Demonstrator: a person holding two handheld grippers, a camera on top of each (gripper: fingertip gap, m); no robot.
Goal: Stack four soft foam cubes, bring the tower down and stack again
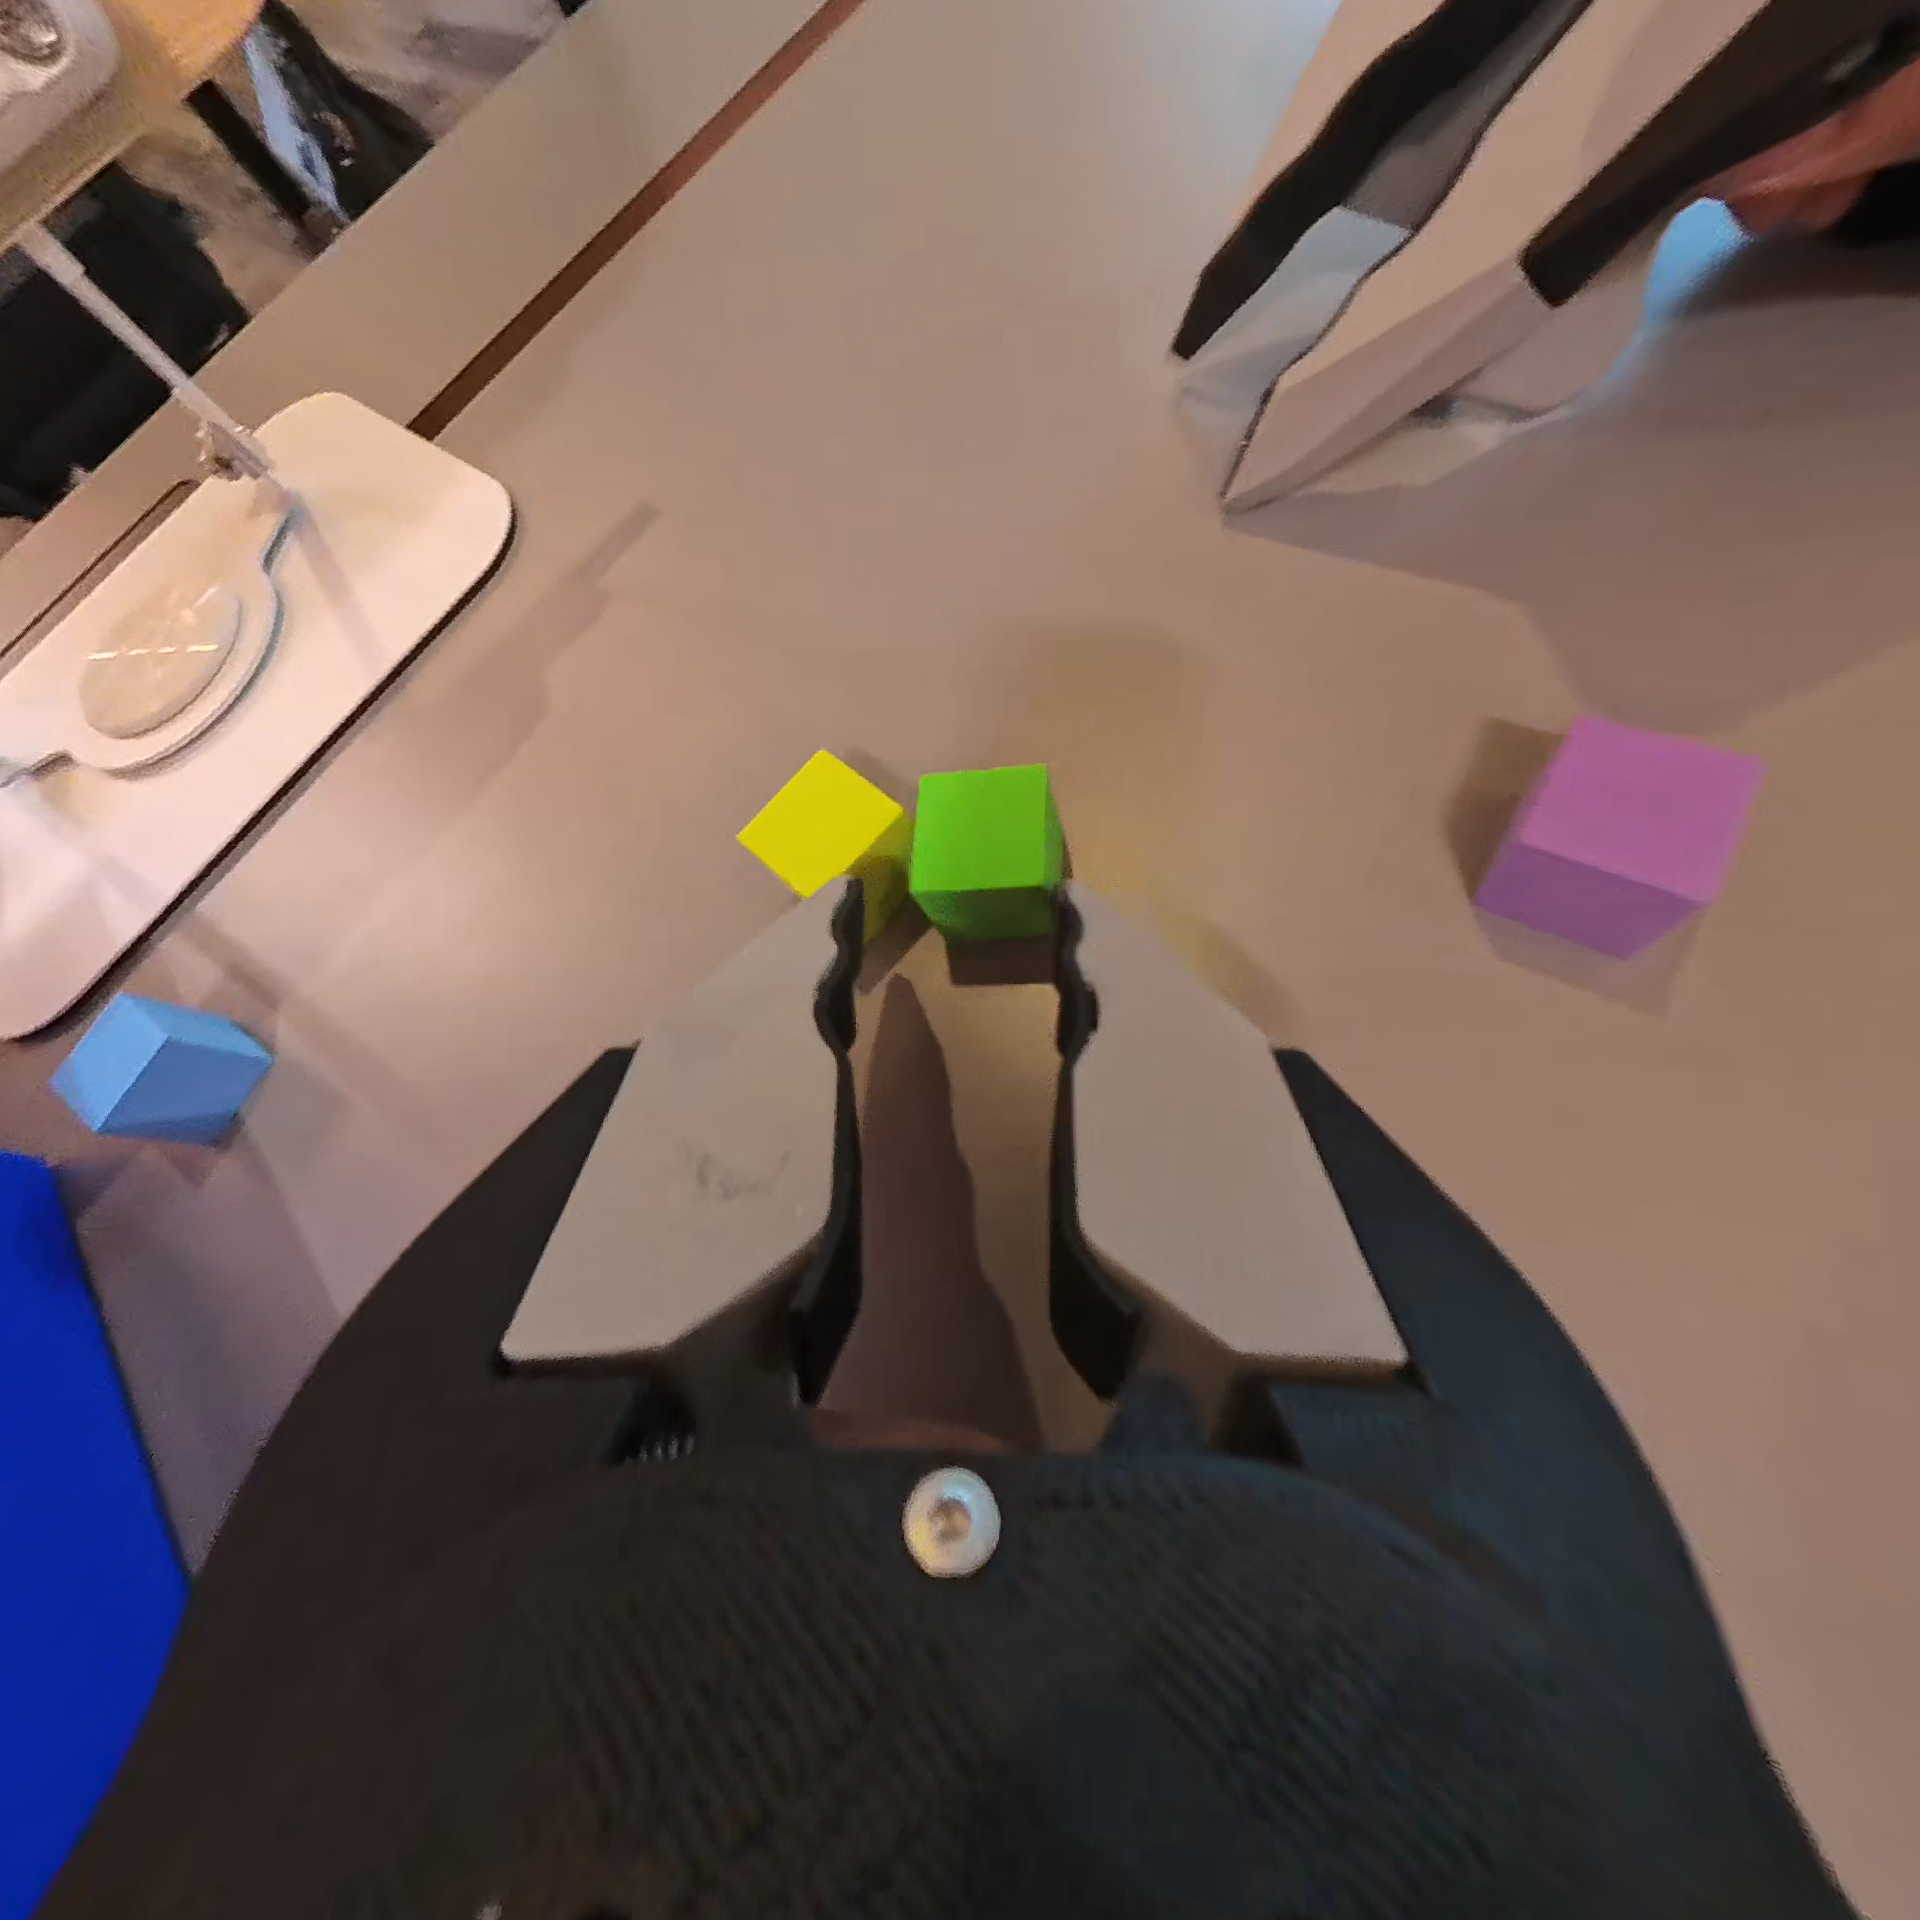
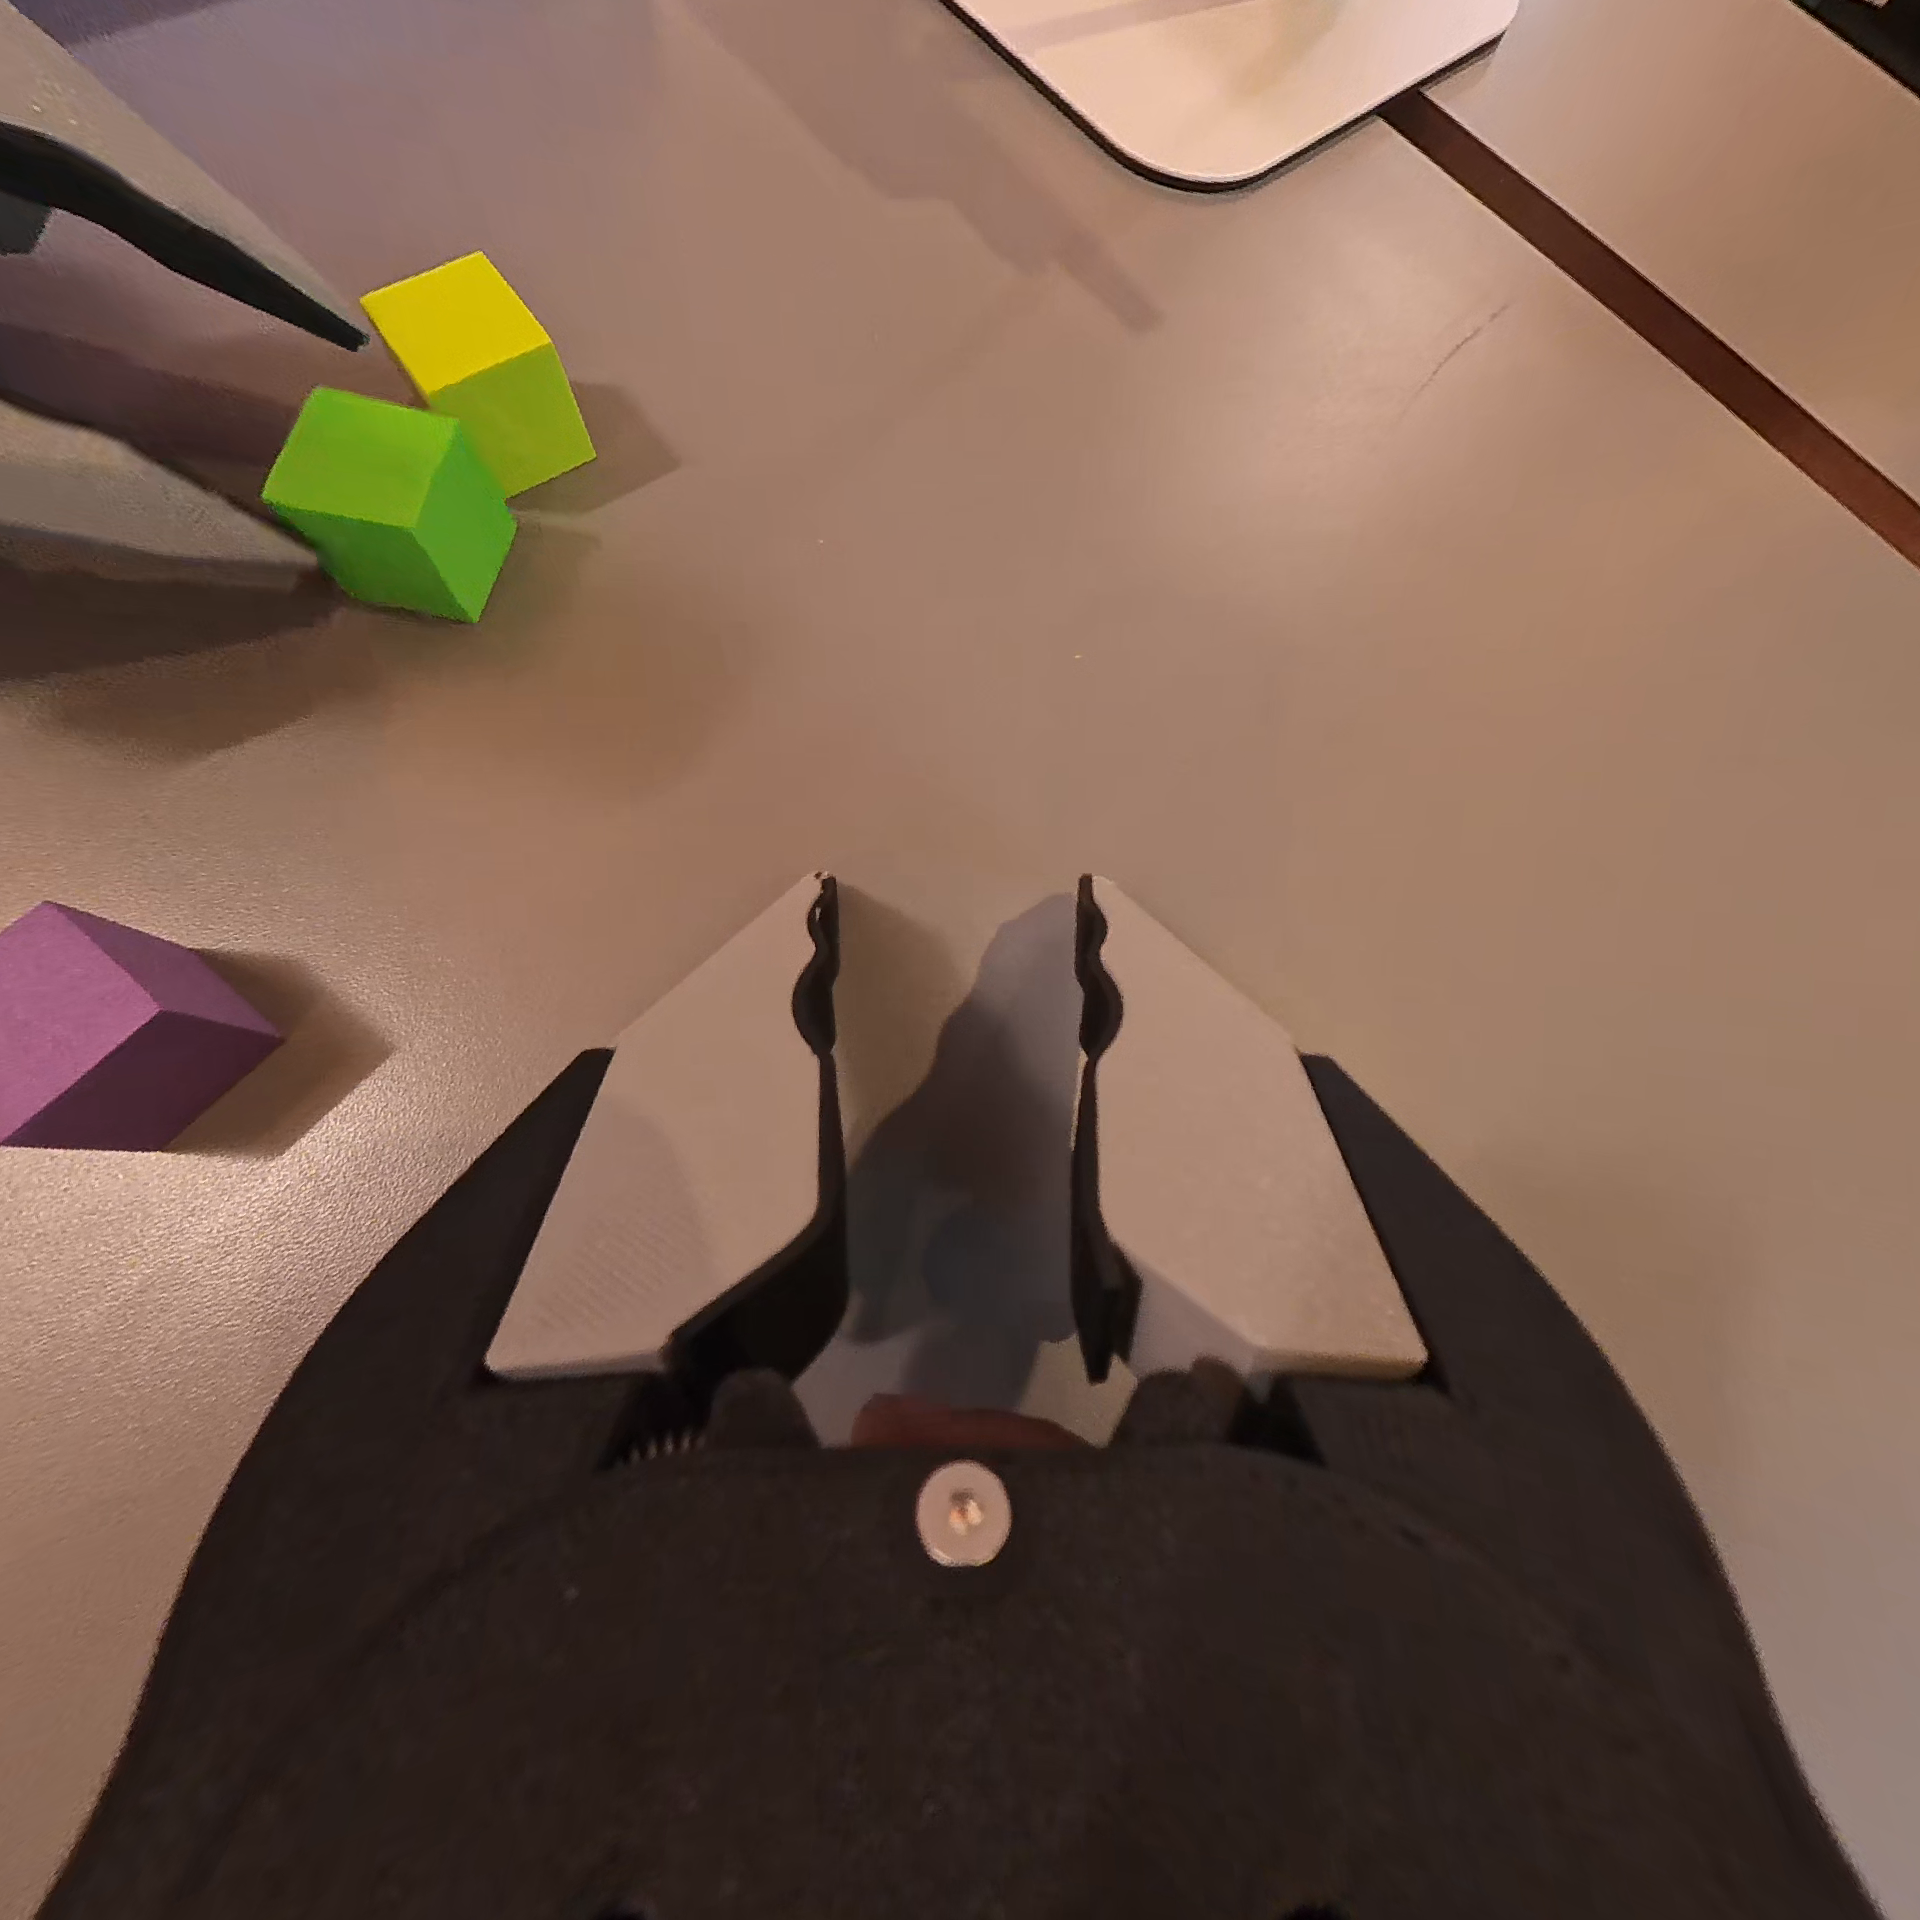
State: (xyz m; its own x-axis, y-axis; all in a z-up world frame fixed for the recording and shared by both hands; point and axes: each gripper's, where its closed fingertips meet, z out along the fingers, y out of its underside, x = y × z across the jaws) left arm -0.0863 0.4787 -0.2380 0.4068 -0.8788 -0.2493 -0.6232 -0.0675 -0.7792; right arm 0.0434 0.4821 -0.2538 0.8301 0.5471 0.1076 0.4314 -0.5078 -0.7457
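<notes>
Several foam cubes lie apart on the grey table. In the left wrist view a green cube [image 1: 985, 847] and a yellow cube [image 1: 826, 826] sit side by side, touching, just beyond my open left gripper [image 1: 958, 906]. A purple cube [image 1: 1621, 831] lies to the right and a light blue cube [image 1: 156, 1070] at the left. My right gripper [image 1: 1382, 436] hangs open at the upper right. In the right wrist view my right gripper [image 2: 954, 894] is open and empty over bare table, with the green cube [image 2: 390, 504], yellow cube [image 2: 478, 369] and purple cube [image 2: 114, 1029] to its left.
A white stand base [image 1: 239, 665] with a thin pole sits at the table's left; it also shows in the right wrist view [image 2: 1247, 73]. A dark seam [image 2: 1662, 312] runs across the table. A bright blue object [image 1: 62, 1507] fills the lower left edge. My right tips are about 35 centimeters from the bright blue object [image 1: 62, 1507], my left tips only 20 centimeters.
</notes>
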